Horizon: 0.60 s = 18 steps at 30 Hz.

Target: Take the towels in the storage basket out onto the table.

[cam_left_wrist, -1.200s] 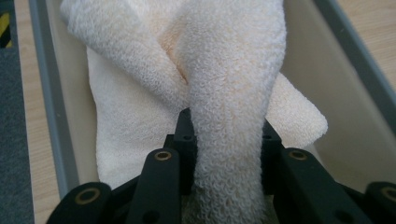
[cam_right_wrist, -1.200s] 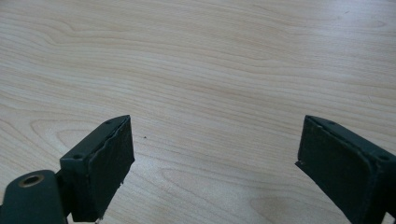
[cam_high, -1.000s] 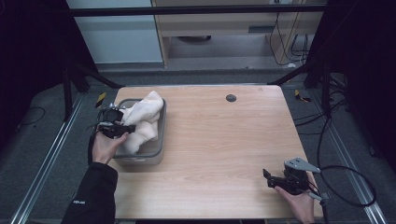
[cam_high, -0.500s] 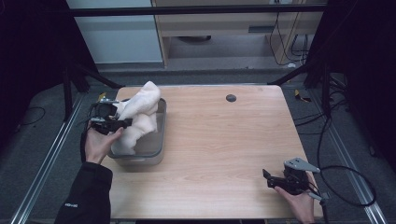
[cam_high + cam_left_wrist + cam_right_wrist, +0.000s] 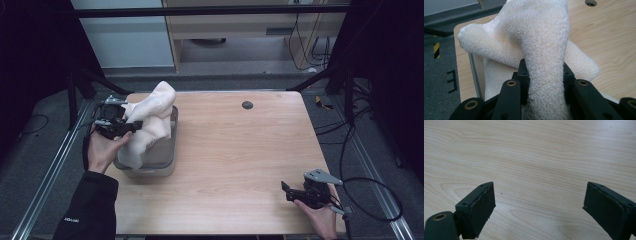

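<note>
A cream terry towel (image 5: pixel 148 122) is pinched by the left gripper (image 5: pixel 119 126), a thick fold being clamped between the two black jaws, as is seen in the left gripper view (image 5: pixel 544 82). The towel is lifted partly out of a grey bin (image 5: pixel 167 159) at the left end of the wooden table (image 5: pixel 240 150); its lower part hangs down inside the bin while its upper part stands above the rim. The right gripper (image 5: pixel 295 192) is held low near the table's front right corner, well apart from the towel, with its jaws spread wide over bare wood and nothing between them.

Several risks can be judged from this. Only one bunched fold is gripped, so the towel could be let slip if the loops are pulled through the jaws by the hanging weight. The trailing end could be caught on the bin's rim, and the bin might then be dragged or tipped toward the table edge, which lies close by.
</note>
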{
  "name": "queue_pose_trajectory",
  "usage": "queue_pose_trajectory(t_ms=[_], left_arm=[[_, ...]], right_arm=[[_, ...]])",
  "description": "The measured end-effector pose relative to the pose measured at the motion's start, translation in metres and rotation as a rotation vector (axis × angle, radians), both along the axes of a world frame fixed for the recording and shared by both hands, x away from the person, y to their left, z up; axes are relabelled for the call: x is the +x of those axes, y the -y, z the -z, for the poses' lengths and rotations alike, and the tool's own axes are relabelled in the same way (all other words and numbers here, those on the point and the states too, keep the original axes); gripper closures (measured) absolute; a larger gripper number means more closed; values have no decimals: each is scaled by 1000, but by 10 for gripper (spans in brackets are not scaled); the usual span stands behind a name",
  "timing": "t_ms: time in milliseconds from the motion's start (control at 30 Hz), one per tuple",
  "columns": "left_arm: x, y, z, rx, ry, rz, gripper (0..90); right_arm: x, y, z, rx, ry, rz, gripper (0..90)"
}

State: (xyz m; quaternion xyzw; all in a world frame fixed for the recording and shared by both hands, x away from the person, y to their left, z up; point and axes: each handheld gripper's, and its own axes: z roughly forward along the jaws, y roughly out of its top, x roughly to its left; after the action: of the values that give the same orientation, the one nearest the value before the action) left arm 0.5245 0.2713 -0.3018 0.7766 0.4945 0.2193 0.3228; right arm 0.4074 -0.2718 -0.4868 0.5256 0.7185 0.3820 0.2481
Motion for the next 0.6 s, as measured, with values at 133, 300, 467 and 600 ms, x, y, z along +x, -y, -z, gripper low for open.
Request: queue_pose_trajectory(t_ms=[133,300,467,600], left_arm=[[-2,3,-9,10,12,7,696],[-5,7,-20,26,28,15,696],[-8,12,-32,37,40,27,696],[-9,16,-40,53,40,40,696]], right_arm=[[0,0,0,-4,1,1,101],[0,0,0,-4,2,1,101],[0,0,0,-3,2,1,101],[0,0,0,-5,1,0,101]])
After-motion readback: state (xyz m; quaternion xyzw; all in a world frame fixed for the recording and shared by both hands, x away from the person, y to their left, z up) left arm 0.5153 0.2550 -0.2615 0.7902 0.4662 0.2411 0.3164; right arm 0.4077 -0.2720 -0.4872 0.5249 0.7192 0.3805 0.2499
